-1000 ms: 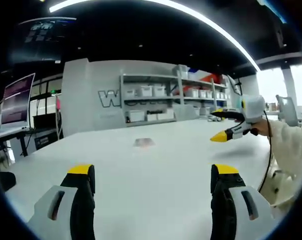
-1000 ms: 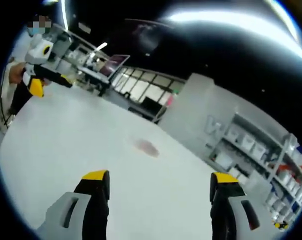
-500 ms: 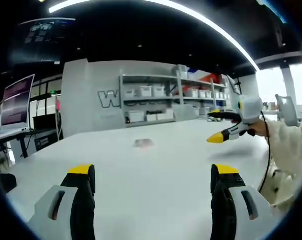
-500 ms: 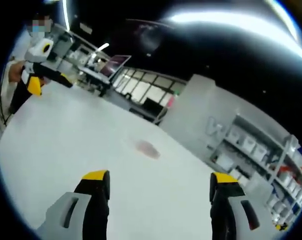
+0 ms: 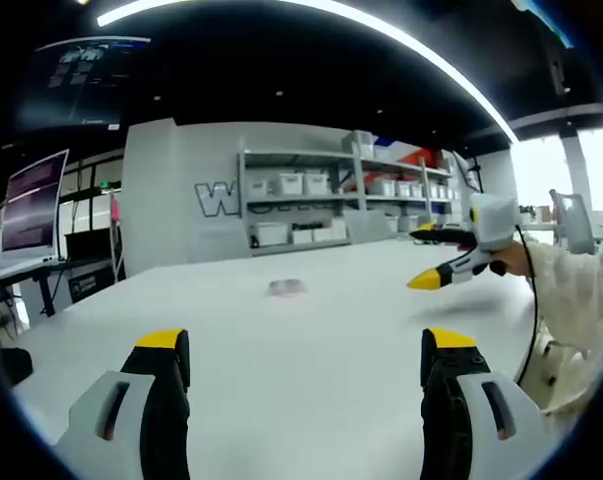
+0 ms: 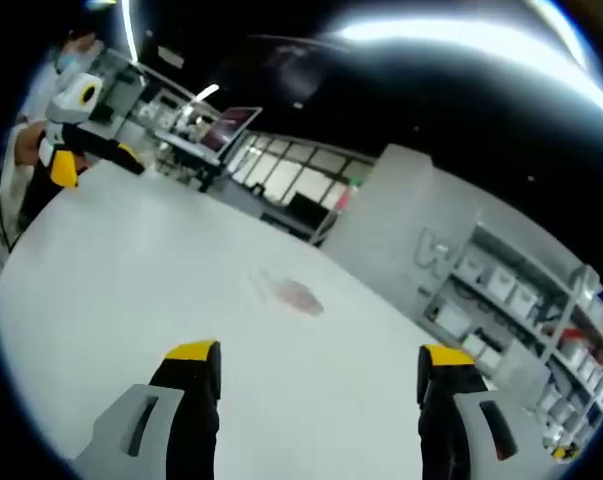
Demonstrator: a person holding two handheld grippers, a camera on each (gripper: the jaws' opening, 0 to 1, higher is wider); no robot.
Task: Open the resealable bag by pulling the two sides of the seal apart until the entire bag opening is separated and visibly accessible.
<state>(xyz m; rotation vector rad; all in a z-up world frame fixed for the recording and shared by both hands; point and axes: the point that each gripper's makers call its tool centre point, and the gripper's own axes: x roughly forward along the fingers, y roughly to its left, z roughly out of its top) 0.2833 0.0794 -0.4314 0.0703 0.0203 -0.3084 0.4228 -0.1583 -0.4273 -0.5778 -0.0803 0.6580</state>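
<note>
White table, likely flat bag mid-surface; both grippers' jaws wide, empty.

The table was seen as plain white, unpatterned. The resealable bag was seen as clear with a pinkish-red patch. The left gripper and the right gripper were marked by yellow tips on black jaws with grey bodies. White bins were noted on the grey shelving.
</note>
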